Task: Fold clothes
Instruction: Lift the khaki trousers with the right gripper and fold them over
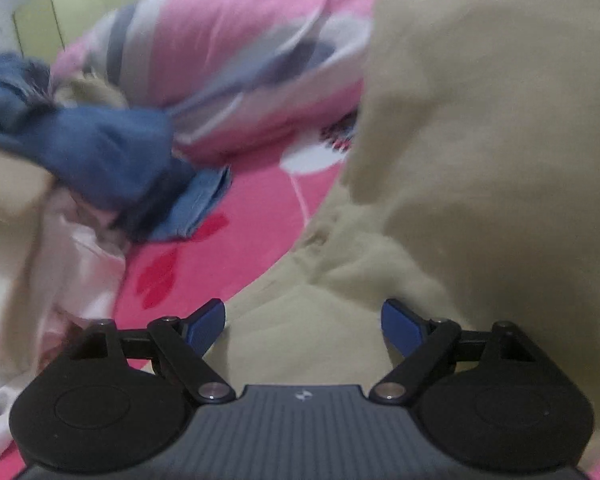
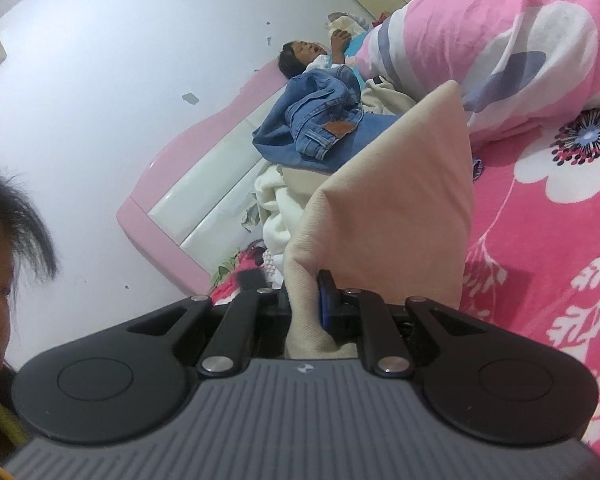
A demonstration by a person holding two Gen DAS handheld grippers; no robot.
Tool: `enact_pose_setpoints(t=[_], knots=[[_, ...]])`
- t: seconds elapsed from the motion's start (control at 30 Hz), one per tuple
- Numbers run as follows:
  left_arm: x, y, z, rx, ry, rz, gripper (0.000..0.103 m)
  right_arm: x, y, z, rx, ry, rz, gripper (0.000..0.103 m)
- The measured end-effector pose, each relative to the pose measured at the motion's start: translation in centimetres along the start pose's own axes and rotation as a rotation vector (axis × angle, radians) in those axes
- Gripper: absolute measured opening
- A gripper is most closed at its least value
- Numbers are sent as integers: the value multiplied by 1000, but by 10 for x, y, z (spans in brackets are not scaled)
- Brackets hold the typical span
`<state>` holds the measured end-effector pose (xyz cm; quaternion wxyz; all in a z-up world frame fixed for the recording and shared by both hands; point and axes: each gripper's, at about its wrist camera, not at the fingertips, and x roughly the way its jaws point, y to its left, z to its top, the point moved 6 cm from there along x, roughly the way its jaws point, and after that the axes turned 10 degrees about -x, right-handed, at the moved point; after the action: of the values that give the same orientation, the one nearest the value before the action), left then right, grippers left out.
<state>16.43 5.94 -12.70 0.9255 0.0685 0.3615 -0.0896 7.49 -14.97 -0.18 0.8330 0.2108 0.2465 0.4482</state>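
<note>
Draping from the right gripper [image 2: 306, 300], beige garment [image 2: 400, 200] hangs pinched.

Right tool [image 2: 305, 304] near finger hidden by beige garment [image 2: 388, 200] — denim [image 1: 100, 152] blurred.

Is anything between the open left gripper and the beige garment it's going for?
Nothing visible. The left gripper hangs open right over the beige cloth garment; the blue denim jeans lie off to its left.

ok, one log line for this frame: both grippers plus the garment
left gripper: open, over beige garment | right gripper: shut on beige garment, lifted off pink bedsheet | jeans: unfolded in pile
</note>
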Motion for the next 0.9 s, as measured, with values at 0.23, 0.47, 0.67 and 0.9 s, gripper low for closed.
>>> enact_pose_setpoints(t=[0.23, 0.47, 0.67, 0.9], knots=[[25, 45, 7, -326, 49, -3, 81, -4, -12, -3, 36, -34, 28, 9], [-38, 27, -18, -232, -23, -100, 84, -10, -24, -4, 66, -66, 22, 9], [-72, -29, -71, 71, -44, -104, 81, -11, -22, -8, 77, -76, 8, 9], [-110, -16, -98, 17, -92, -99, 86, 2, -9, -7, 63, -64, 23, 9]])
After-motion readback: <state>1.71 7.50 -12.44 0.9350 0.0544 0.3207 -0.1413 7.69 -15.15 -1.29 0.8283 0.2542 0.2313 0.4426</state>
